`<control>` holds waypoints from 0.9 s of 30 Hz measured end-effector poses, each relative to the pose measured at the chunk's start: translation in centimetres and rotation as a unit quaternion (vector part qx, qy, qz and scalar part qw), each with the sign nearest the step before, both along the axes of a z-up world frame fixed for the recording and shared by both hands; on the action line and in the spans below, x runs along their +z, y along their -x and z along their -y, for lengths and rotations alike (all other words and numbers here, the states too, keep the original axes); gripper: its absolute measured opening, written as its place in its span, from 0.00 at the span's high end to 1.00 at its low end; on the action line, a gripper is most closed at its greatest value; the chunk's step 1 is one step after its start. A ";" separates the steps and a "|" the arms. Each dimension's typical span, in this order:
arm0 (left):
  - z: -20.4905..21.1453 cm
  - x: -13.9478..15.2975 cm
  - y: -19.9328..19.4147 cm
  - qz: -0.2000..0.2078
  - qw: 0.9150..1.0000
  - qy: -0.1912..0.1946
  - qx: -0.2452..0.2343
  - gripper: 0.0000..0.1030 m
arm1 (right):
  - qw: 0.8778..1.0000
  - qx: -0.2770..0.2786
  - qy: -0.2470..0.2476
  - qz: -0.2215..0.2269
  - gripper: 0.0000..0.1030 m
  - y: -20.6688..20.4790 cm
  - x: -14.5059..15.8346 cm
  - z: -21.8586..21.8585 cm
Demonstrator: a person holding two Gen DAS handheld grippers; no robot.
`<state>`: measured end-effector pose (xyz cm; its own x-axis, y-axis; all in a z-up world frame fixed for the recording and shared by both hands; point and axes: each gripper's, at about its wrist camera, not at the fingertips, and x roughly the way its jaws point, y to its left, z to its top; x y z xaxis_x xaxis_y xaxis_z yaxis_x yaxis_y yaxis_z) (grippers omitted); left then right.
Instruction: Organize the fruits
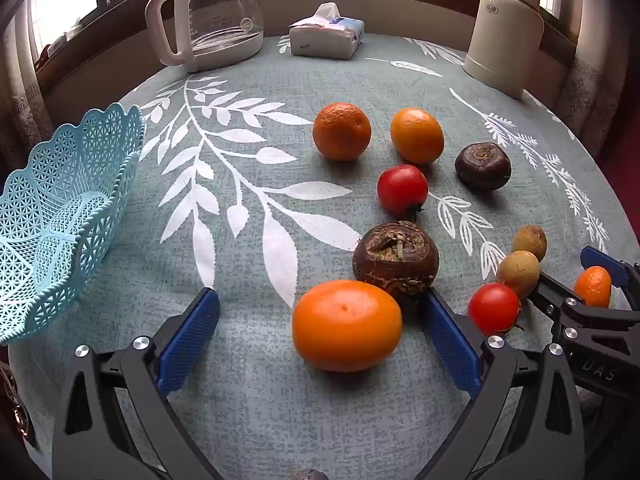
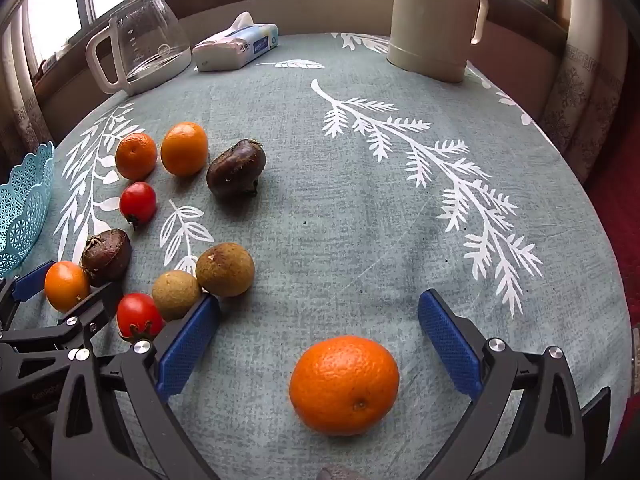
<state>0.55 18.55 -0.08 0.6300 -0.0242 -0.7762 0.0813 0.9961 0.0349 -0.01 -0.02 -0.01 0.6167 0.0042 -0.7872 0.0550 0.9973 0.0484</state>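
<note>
Left tool [image 1: 320, 320] standing wide open, straddling a smooth orange fruit [image 1: 346, 325] lying on the table [image 1: 248, 400], pads apart from it; right-hand pad just beside a brown water chestnut [image 1: 395, 257]. Right tool [image 2: 318, 330] likewise spread open around a dimpled orange [image 2: 344, 385], not touching. Other fruits lying scattered between both. Blue lattice basket [image 1: 60, 216] sitting at the table's left edge, well apart.

black skeletal tongs [image 1: 320, 332] with textured blue pads [image 1: 188, 340], silver rivets, faint grey lettering
</note>
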 end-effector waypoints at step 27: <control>0.1 0.0 0.1 0.000 1.000 0.004 0.000 0.03 | 1.000 0.000 0.005 -0.003 0.05 0.0 0.0 -0.1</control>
